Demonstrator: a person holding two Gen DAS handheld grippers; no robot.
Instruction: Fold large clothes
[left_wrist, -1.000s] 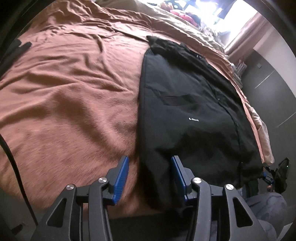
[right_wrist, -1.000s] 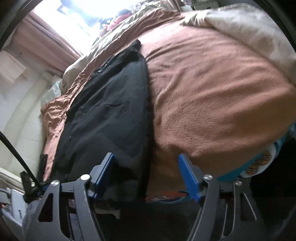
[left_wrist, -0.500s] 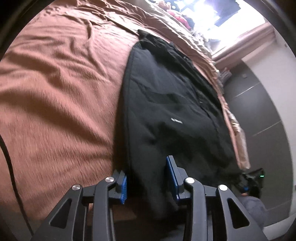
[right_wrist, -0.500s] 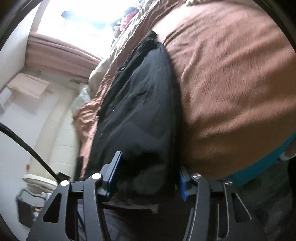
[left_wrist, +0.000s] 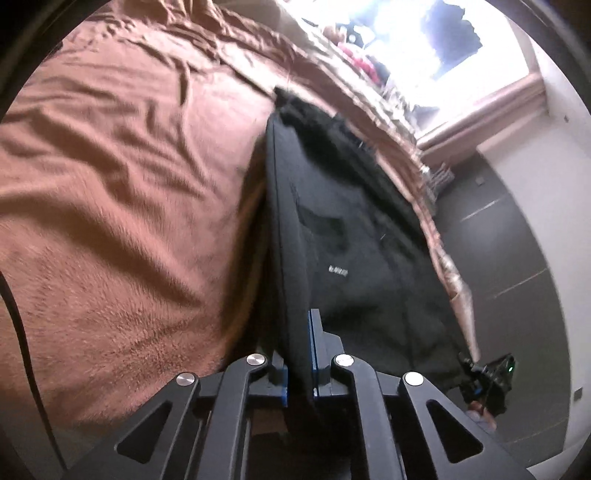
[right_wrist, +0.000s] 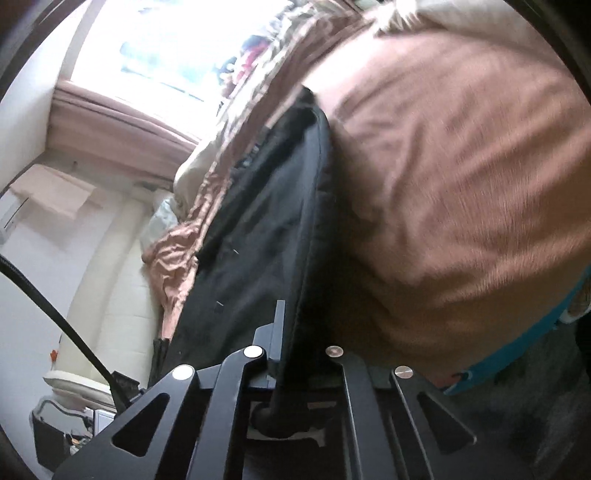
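A black jacket (left_wrist: 351, 229) lies lengthwise on the brown blanket (left_wrist: 129, 184) of a bed. In the left wrist view my left gripper (left_wrist: 295, 332) has its jaws closing on the jacket's near left edge, and the blue pads (left_wrist: 312, 332) pinch a raised fold of the fabric. In the right wrist view the same jacket (right_wrist: 258, 229) runs away from my right gripper (right_wrist: 291, 332), whose jaws are closing on the near right edge with cloth pressed between them. The brown blanket (right_wrist: 461, 184) fills the right of that view.
A bright window with a pink curtain (left_wrist: 480, 110) is past the bed's far end. A dark wardrobe (left_wrist: 517, 240) stands at the right in the left wrist view. A cream padded wall (right_wrist: 110, 277), a black cable (right_wrist: 55, 314) and a teal sheet edge (right_wrist: 517, 350) show in the right wrist view.
Both grippers went from wide open around the jacket's near corners to shut on the fabric. The edges now stand lifted in the jaws, and both views have tilted.
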